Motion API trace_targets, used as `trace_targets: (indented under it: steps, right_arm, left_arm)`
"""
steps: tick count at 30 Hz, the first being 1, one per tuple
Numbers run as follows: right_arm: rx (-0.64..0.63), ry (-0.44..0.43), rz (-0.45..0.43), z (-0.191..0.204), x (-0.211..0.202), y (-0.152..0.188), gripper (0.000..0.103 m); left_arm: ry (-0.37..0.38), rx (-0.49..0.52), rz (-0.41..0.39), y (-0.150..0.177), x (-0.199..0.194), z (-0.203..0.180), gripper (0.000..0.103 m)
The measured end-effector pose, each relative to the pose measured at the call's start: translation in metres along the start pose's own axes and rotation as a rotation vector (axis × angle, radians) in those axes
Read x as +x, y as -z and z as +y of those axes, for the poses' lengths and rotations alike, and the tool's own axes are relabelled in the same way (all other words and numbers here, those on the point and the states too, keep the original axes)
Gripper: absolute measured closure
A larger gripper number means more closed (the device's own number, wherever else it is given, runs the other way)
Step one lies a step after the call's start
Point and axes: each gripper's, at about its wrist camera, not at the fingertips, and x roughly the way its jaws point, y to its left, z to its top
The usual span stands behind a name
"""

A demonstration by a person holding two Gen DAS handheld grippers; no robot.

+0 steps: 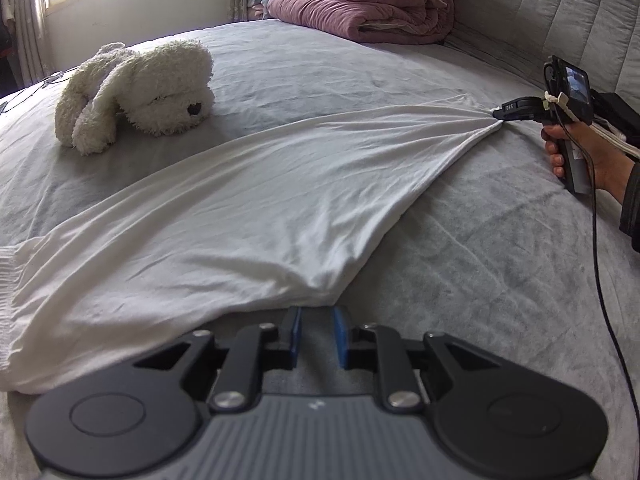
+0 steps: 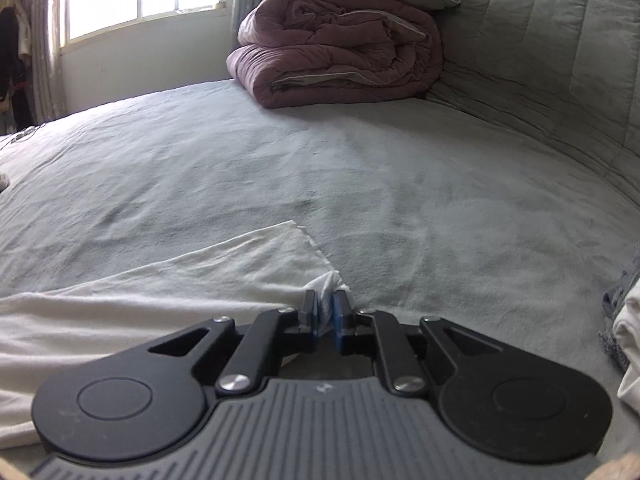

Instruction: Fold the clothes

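Note:
A white garment (image 1: pixel 224 208) lies stretched across the grey bed (image 1: pixel 500 260). One corner is pulled taut to the right. My right gripper (image 1: pixel 498 114), held in a person's hand (image 1: pixel 580 156), is shut on that corner. In the right wrist view the bunched white cloth (image 2: pixel 327 304) sits pinched between the blue pads of the right gripper (image 2: pixel 326 306). My left gripper (image 1: pixel 317 316) is at the garment's near edge. Its blue pads (image 1: pixel 341 336) stand apart, with grey bedding showing in the gap. The cloth's edge drapes just over the fingertips.
A white plush dog (image 1: pixel 136 92) lies at the far left of the bed. A folded mauve quilt (image 1: pixel 360 4) (image 2: pixel 336 48) sits at the back against the grey quilted headboard (image 1: pixel 560 20). A black cable (image 1: pixel 600 280) trails from the right gripper. More fabric (image 2: pixel 628 340) lies at the right edge.

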Motion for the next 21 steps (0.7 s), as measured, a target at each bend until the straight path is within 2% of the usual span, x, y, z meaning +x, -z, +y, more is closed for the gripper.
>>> trace_targets:
  steps: [4, 7, 11, 14, 18, 21]
  right_arm:
    - [0.029, -0.011, -0.036, -0.013, -0.009, -0.01, 0.069]
    - [0.016, -0.063, -0.066, -0.011, -0.011, -0.021, 0.069]
    - [-0.133, -0.14, -0.041, 0.022, 0.001, -0.029, 0.069]
    - [-0.232, -0.24, -0.008, 0.05, 0.007, -0.029, 0.069]
    - [-0.29, -0.413, -0.011, 0.082, -0.006, -0.022, 0.069]
    - [-0.392, -0.504, 0.009, 0.106, -0.017, -0.01, 0.069]
  left_arm:
    - [0.044, -0.064, -0.053, -0.006, -0.013, 0.015, 0.082]
    - [0.025, -0.138, -0.096, -0.01, -0.015, 0.023, 0.082]
    - [-0.041, -0.192, -0.072, -0.011, 0.002, 0.024, 0.08]
    - [-0.1, -0.197, -0.04, -0.009, 0.015, 0.024, 0.079]
    - [-0.111, -0.186, -0.041, -0.008, 0.016, 0.022, 0.077]
    - [-0.113, -0.172, -0.036, -0.008, 0.015, 0.021, 0.076]
